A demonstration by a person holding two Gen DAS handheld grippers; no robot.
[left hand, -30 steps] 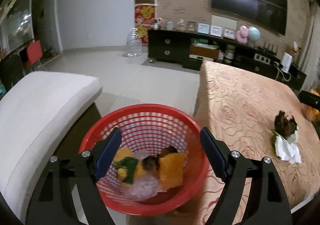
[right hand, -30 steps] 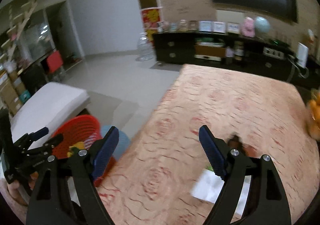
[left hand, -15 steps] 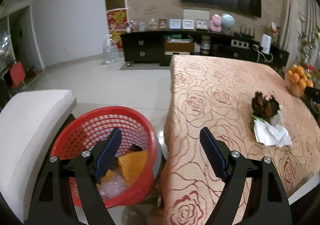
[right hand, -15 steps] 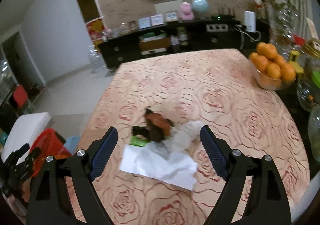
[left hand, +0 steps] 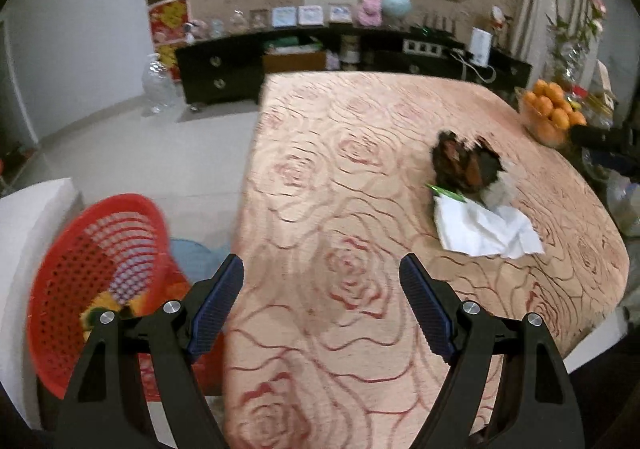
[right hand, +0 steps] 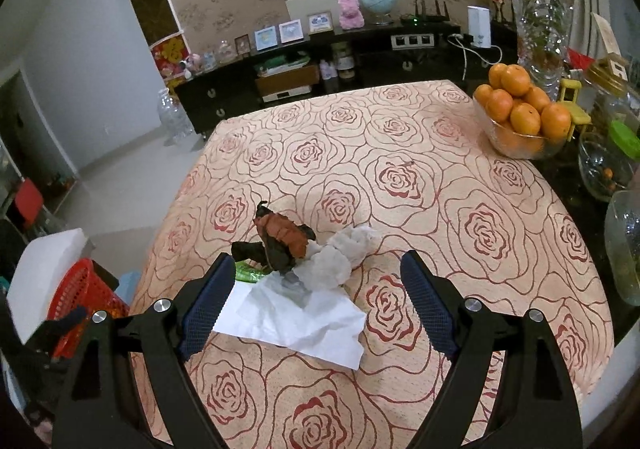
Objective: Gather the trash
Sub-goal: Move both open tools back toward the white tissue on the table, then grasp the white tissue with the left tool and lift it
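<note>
Your right gripper (right hand: 316, 299), fingers spread and empty, frames the trash pile (right hand: 298, 253) on the counter (right hand: 400, 177) for pickup; left gripper (left hand: 322, 303) waits released.

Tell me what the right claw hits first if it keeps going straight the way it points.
Probably the flat white paper napkin on the rose-patterned tablecloth; the open right claw frames it, with the crumpled grey-white tissue wad just beyond. Depth is uncertain.

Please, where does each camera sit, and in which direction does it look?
Left wrist: on the left hand-held gripper, open over the table edge; red basket at lower left.
Right wrist: on the right hand-held gripper, open, facing the trash pile.
Both show the pile, paper napkin, oranges, basket and TV wall.
</note>
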